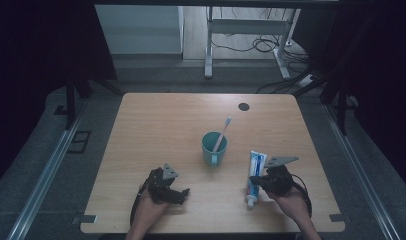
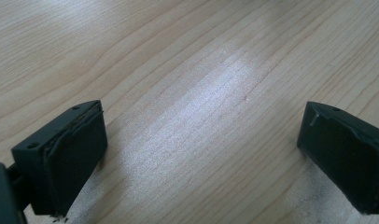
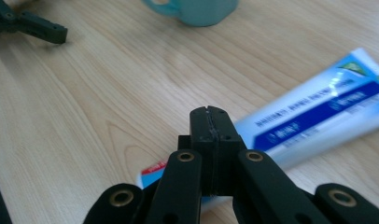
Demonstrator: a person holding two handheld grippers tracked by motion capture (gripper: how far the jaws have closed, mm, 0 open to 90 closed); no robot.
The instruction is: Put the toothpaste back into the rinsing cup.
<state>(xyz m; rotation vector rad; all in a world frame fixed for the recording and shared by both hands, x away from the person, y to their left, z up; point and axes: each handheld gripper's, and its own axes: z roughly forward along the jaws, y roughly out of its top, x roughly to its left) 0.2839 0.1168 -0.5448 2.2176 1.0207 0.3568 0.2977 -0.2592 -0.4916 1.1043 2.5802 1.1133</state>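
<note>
Toothpaste tube (image 1: pixel 254 176): flat near worktop (image 1: pixel 156 125) front edge, right.
Right gripper (image 3: pixel 210 122): jaws pressed together, above tube.
Left gripper (image 2: pixel 197 154): jaws spread, empty.
Advice: open, straddle tube mid-body.

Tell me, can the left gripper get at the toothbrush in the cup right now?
Probably yes: the left gripper is open, bare table lies between it and the teal cup, and the toothbrush sticks out above the rim.

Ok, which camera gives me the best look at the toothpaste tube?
The right gripper view: the toothpaste tube lies large across the wood, its blue and white label showing, partly behind the right tool, whose jaws are together. The high view shows the tube whole but small, beside that tool.
</note>
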